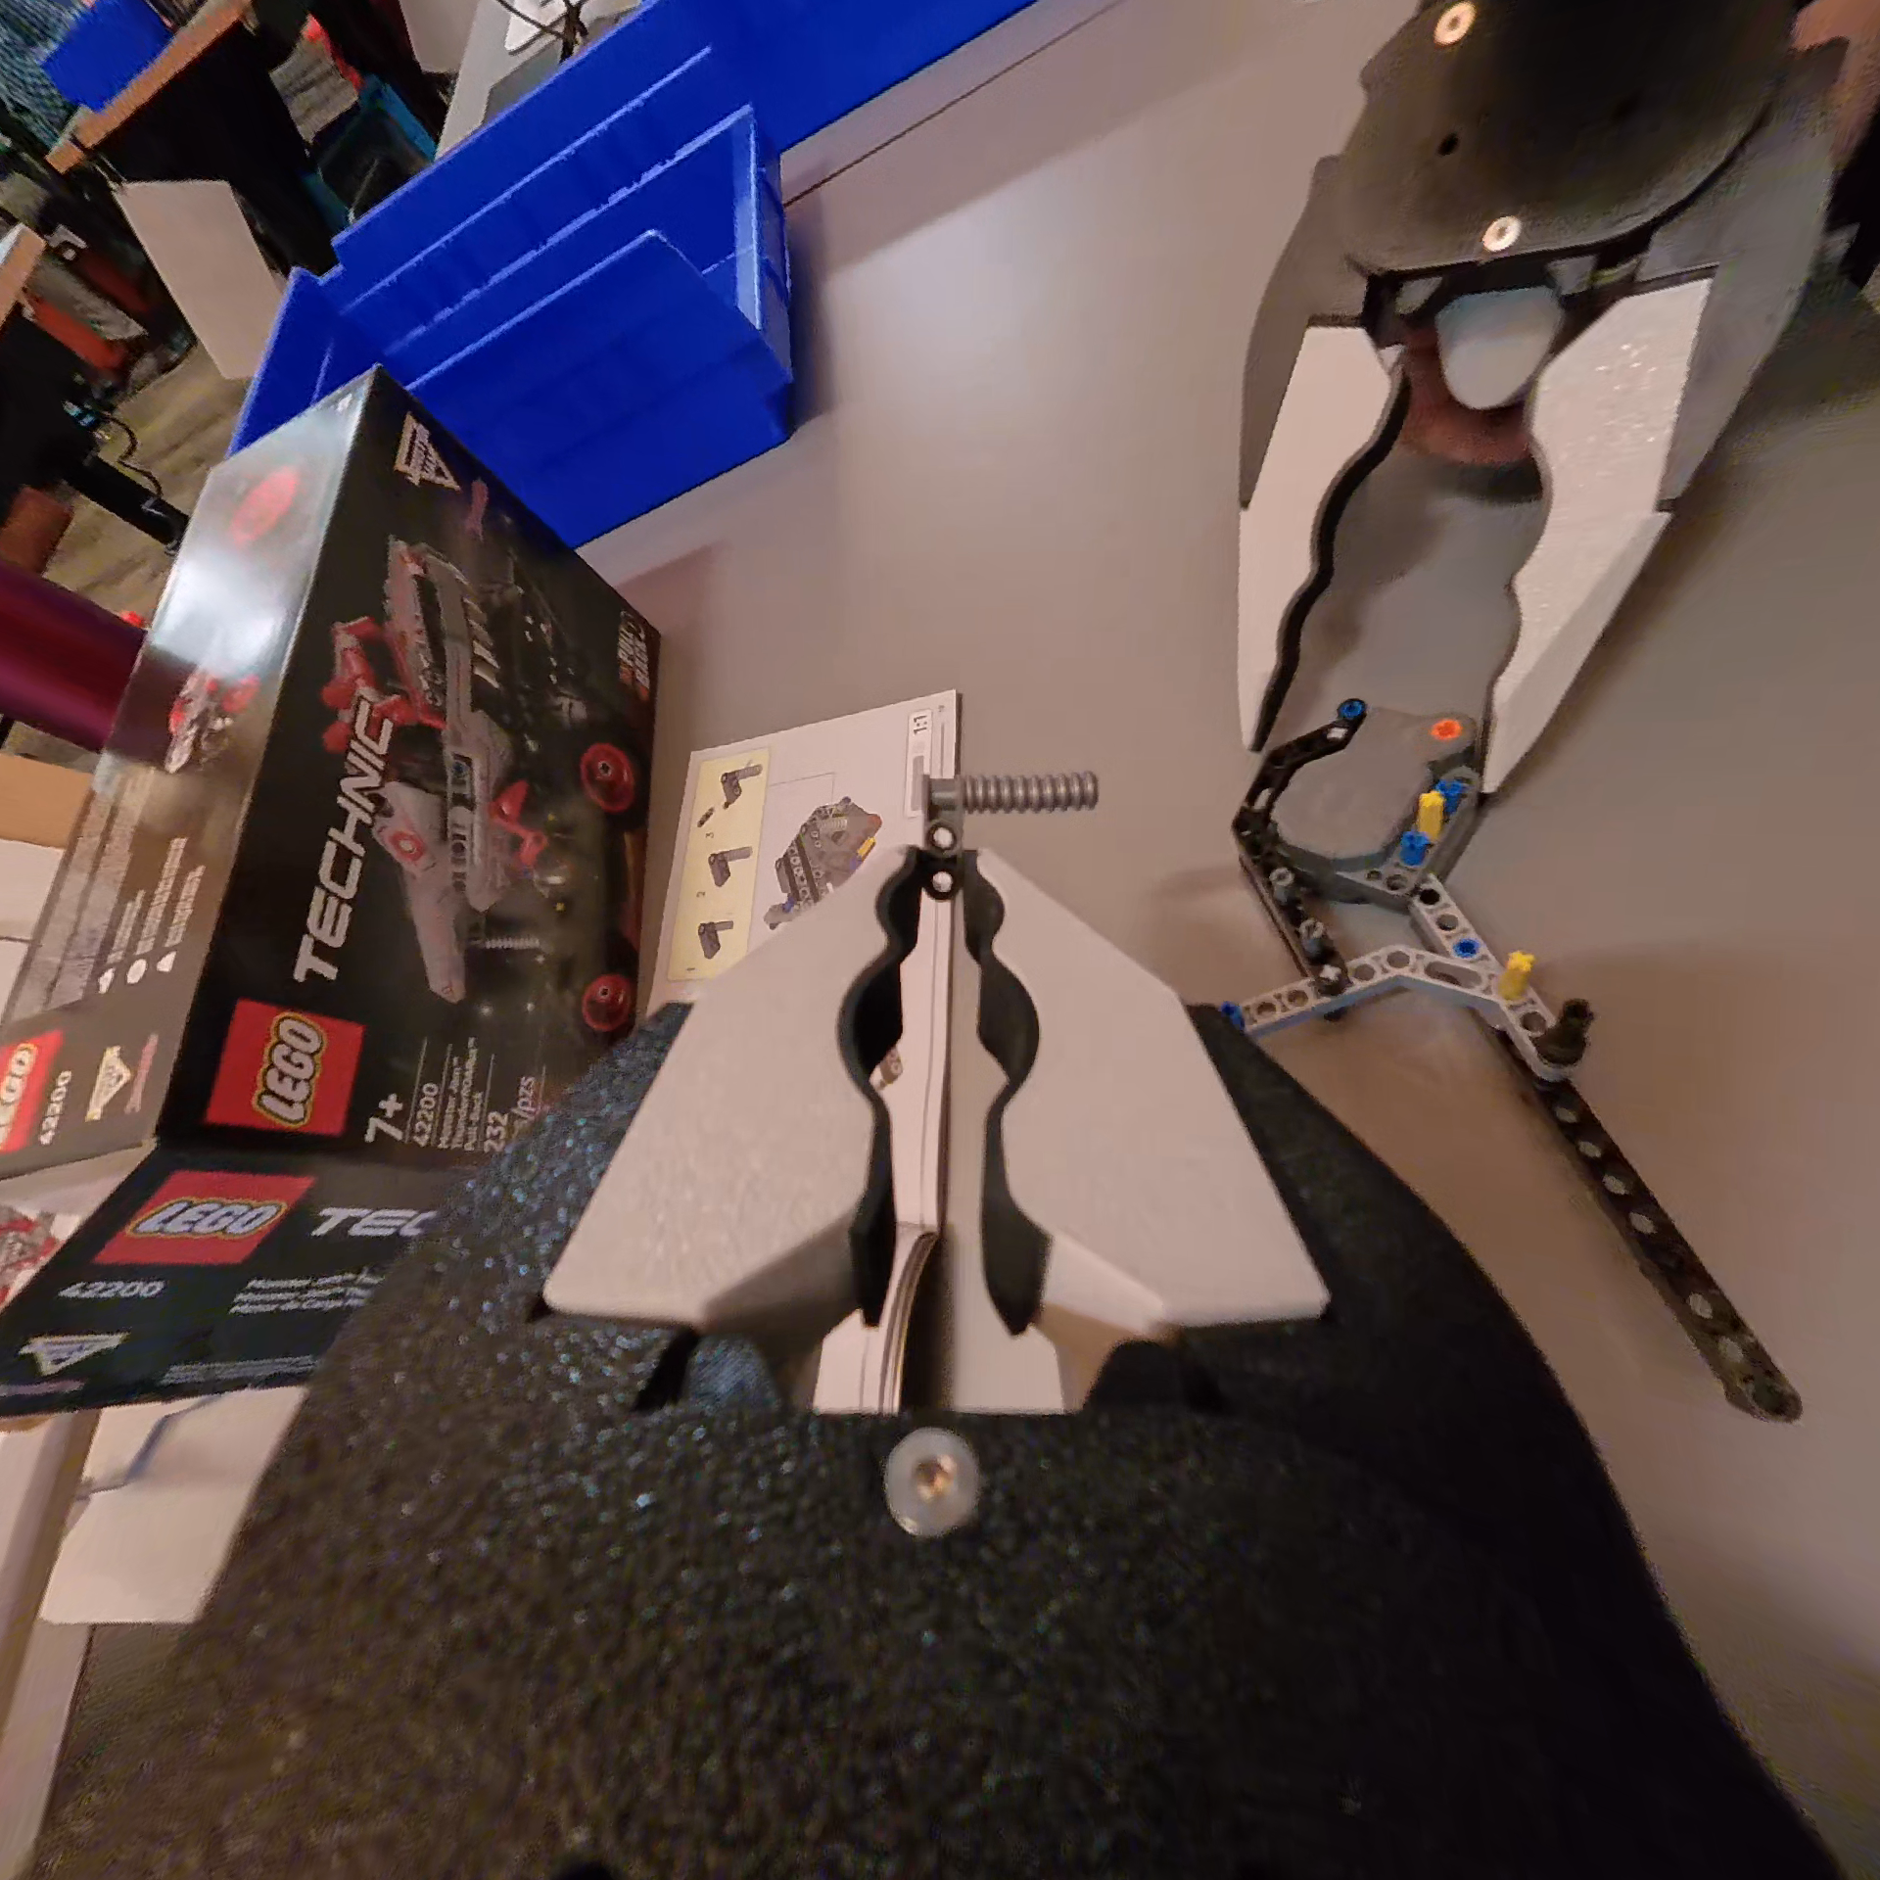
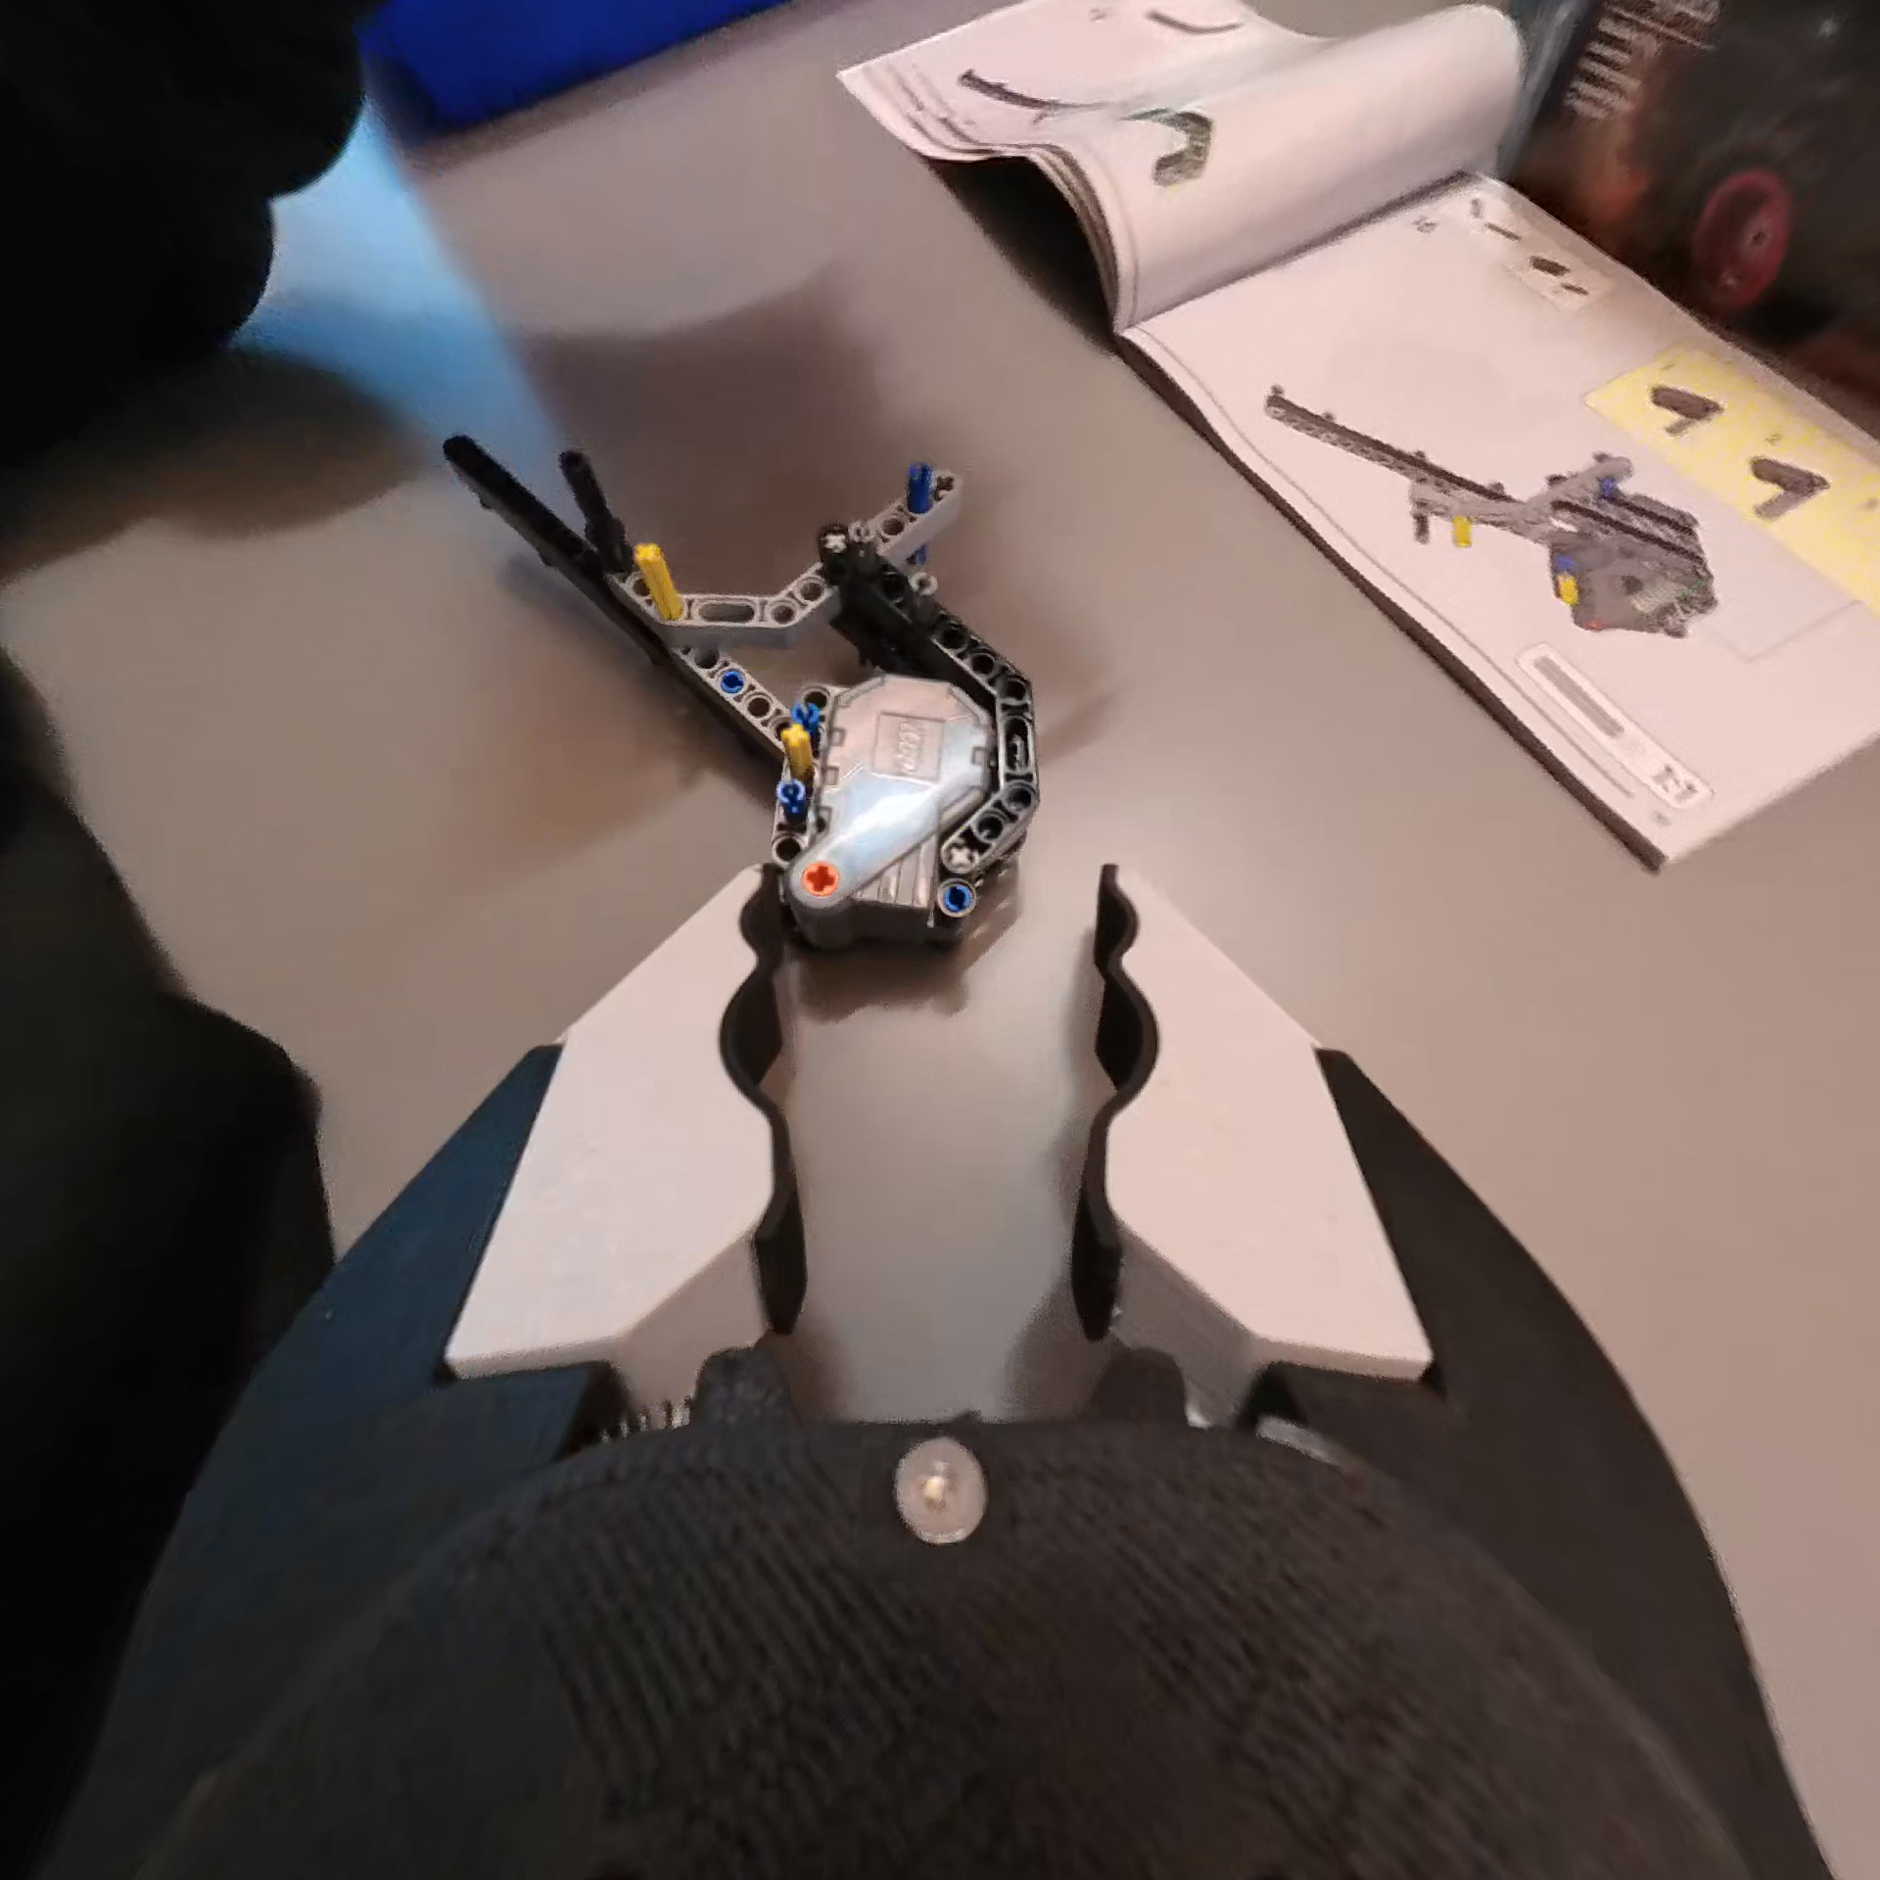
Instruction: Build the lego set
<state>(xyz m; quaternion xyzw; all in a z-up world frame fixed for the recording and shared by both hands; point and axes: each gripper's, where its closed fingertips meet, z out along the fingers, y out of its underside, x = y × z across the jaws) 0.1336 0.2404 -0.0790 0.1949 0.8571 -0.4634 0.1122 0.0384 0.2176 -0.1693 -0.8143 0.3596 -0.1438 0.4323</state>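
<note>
My left gripper is shut on a small black and grey lever piece that carries a grey coil spring, held above the table. The partly built lego frame lies on the grey table: a grey motor block, black and grey beams, yellow and blue pins. My right gripper is open, its fingertips on either side of the near end of the motor block. In the left wrist view the frame lies at the right with the right gripper over it.
The open instruction booklet lies to the right of the frame, and shows in the left wrist view behind my left gripper. Black lego boxes stand at the left. Blue bins stand at the table's far edge.
</note>
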